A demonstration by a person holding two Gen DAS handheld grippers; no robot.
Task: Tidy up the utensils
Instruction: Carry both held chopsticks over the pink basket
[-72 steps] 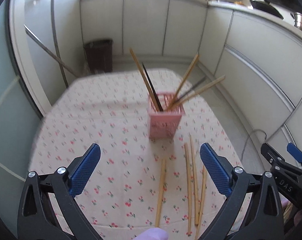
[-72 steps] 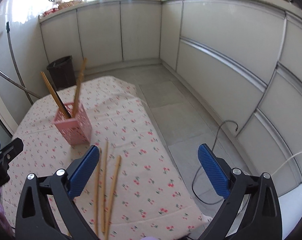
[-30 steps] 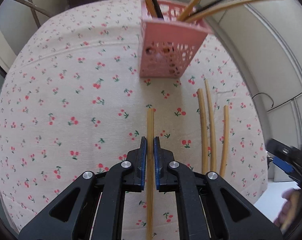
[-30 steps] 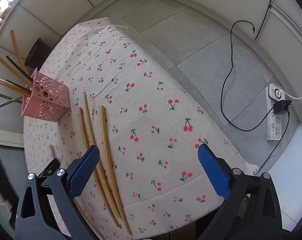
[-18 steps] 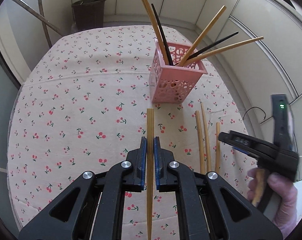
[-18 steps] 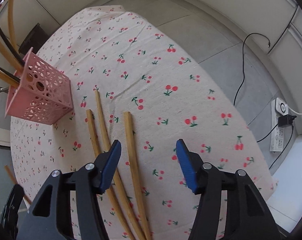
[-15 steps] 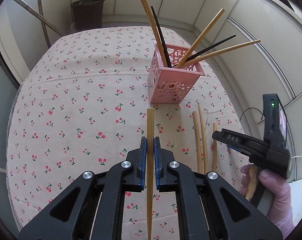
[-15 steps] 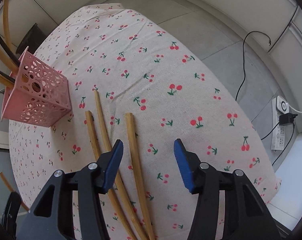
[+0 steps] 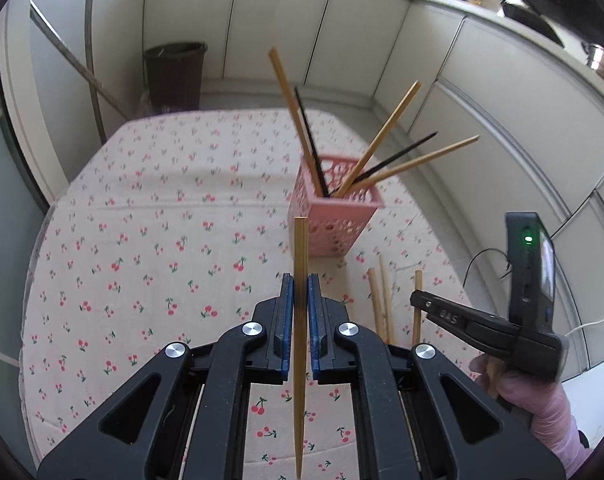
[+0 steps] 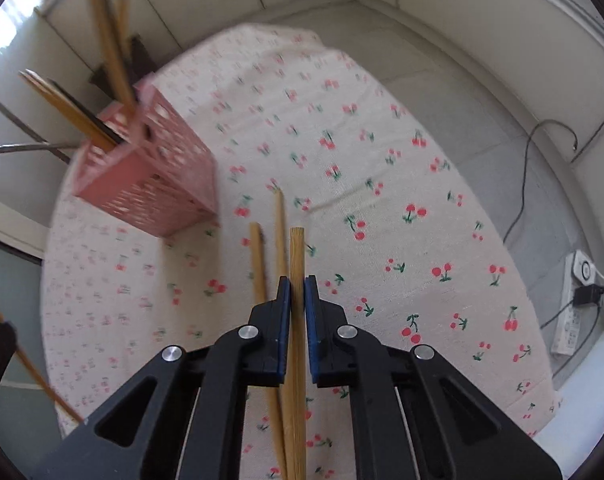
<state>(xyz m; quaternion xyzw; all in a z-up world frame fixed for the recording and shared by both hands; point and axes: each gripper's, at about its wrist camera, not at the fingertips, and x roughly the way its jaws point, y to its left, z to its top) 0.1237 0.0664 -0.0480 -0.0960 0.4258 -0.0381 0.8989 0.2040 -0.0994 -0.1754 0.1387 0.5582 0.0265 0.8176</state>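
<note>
A pink perforated holder [image 9: 334, 216] stands on the cherry-print tablecloth [image 9: 142, 208] and holds several wooden and black chopsticks. It also shows in the right wrist view [image 10: 150, 176]. My left gripper [image 9: 301, 280] is shut on a wooden chopstick [image 9: 300, 256] and holds it above the cloth, short of the holder. My right gripper [image 10: 297, 282] is shut on a wooden chopstick [image 10: 297, 252] low over the cloth. Two loose chopsticks [image 10: 258, 264] lie just to its left. My right gripper shows at the right of the left wrist view [image 9: 426, 302].
White cabinets [image 9: 502, 128] curve around the far and right sides. A dark bin [image 9: 176, 72] stands on the floor beyond the table. A power strip and cable [image 10: 578, 300] lie on the floor to the right. The table's right edge [image 10: 534, 320] is close.
My right gripper has closed on one of the loose chopsticks. My left gripper has risen with its chopstick and tilted up toward the holder.
</note>
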